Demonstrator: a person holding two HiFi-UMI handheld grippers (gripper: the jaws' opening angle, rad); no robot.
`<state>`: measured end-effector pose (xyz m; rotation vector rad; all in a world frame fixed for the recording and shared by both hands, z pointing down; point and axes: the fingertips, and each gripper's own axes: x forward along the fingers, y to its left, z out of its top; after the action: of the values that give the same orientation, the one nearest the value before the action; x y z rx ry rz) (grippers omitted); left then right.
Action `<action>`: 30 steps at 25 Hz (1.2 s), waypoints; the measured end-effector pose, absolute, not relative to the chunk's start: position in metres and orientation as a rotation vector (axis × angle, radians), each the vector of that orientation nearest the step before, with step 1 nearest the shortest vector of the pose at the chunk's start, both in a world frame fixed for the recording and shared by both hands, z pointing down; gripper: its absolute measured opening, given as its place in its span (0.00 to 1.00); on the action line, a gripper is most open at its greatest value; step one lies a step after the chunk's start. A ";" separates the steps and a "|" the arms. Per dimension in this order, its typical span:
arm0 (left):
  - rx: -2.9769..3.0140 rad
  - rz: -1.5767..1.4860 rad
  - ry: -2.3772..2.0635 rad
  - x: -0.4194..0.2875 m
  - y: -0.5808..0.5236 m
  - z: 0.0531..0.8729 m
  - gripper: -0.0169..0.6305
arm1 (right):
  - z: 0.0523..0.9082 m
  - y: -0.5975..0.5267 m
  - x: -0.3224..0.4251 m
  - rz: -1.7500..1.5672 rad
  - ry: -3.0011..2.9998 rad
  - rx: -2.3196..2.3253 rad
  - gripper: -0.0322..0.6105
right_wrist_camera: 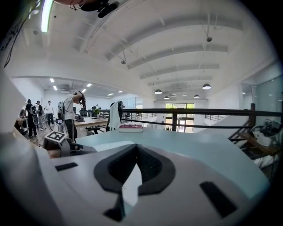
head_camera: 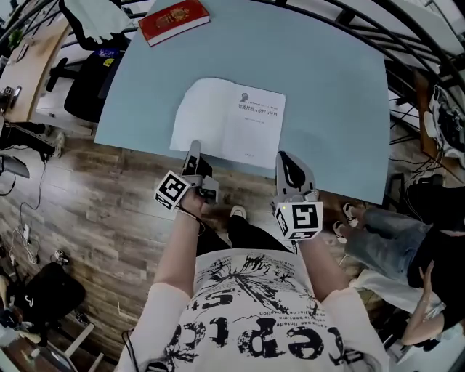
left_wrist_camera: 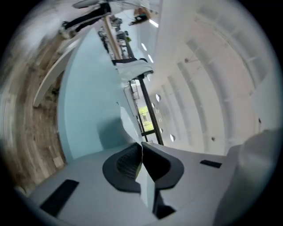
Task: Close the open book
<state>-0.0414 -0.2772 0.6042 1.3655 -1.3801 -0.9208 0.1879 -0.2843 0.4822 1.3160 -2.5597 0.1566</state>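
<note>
The open book [head_camera: 229, 120] lies flat on the light blue table [head_camera: 327, 94], white pages up, with print on the right page. My left gripper [head_camera: 194, 147] rests at the near edge of the left page. In the left gripper view my left gripper [left_wrist_camera: 141, 145] is rolled on its side, its jaws closed together, and a thin pale sheet edge [left_wrist_camera: 126, 121] runs into them. My right gripper [head_camera: 283, 158] sits at the book's near right corner. In the right gripper view its tips [right_wrist_camera: 136, 146] touch, with only the white page [right_wrist_camera: 106, 145] showing behind them.
A red closed book [head_camera: 174, 20] lies at the table's far left corner. The table's near edge runs just behind both grippers. A black chair [head_camera: 87, 73] stands left of the table, and a person [head_camera: 392, 240] sits to the right. A railing [right_wrist_camera: 199, 112] runs beyond the far edge.
</note>
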 end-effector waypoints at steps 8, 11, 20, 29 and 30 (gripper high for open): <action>1.926 -0.293 -1.552 0.017 -0.281 0.565 0.06 | 0.479 -0.276 0.198 0.153 -2.561 1.346 0.06; 2.091 -0.087 -1.539 0.044 -0.283 0.562 0.06 | 0.480 -0.273 0.207 0.161 -2.547 1.368 0.06; 2.342 0.486 -1.362 0.119 -0.287 0.609 0.06 | 0.487 -0.270 0.245 0.176 -2.473 1.489 0.06; 2.338 0.646 -1.248 0.149 -0.283 0.646 0.19 | 0.497 -0.266 0.287 0.207 -2.349 1.617 0.06; 2.348 0.649 -1.231 0.153 -0.282 0.647 0.24 | 0.499 -0.266 0.291 0.216 -2.337 1.629 0.06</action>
<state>0.1528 -0.2817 0.6467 2.3481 -1.2311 0.6486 0.2906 -0.2661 0.4988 1.6293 -2.3366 0.2156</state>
